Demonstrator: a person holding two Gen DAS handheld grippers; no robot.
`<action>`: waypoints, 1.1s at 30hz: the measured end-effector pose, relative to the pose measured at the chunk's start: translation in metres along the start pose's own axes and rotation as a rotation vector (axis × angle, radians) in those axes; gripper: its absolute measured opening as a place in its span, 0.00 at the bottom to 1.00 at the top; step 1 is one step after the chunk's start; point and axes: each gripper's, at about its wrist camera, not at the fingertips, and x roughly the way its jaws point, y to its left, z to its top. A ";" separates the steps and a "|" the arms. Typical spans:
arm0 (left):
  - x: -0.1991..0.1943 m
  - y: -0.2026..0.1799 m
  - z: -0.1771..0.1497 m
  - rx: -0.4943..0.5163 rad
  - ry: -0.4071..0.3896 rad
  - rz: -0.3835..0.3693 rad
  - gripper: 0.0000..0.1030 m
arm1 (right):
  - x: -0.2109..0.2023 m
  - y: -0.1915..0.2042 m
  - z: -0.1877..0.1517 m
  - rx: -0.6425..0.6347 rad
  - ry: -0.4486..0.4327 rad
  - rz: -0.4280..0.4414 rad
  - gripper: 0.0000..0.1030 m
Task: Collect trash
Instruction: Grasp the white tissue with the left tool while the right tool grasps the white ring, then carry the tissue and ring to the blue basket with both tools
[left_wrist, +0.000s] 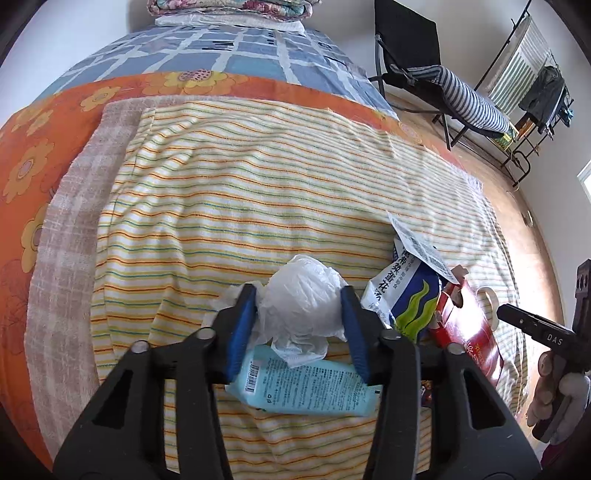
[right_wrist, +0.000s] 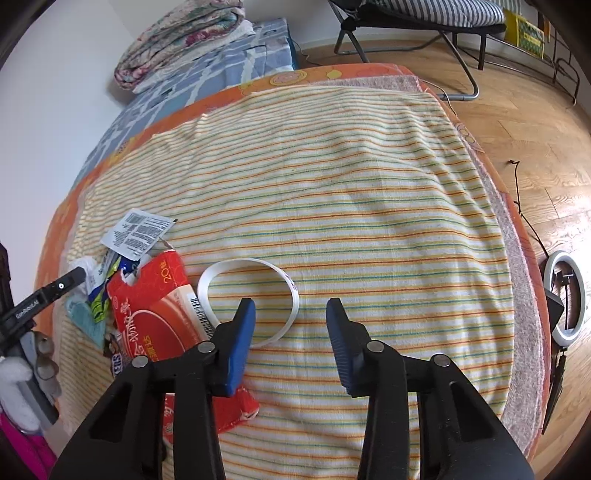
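Observation:
In the left wrist view, my left gripper has its blue pads on both sides of a crumpled white plastic wad, touching it. Below it lies a light blue packet. To the right are a blue and white snack bag, a white barcode wrapper and a red packet. In the right wrist view, my right gripper is open and empty above the striped towel, just over a white tape ring. The red packet lies to its left.
The trash lies on a striped towel over an orange flowered bed cover. A folded quilt sits at the bed's far end. A folding chair and clothes rack stand on the wood floor. A ring light lies beside the bed.

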 end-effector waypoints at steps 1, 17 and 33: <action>0.000 0.000 0.000 0.000 -0.003 0.003 0.41 | 0.003 0.002 0.000 -0.007 0.007 -0.009 0.32; -0.030 0.016 0.008 -0.060 -0.082 -0.024 0.33 | -0.011 -0.007 0.000 0.013 -0.053 -0.031 0.03; -0.089 0.001 -0.006 -0.021 -0.129 -0.056 0.33 | -0.068 0.008 -0.008 -0.001 -0.162 0.020 0.03</action>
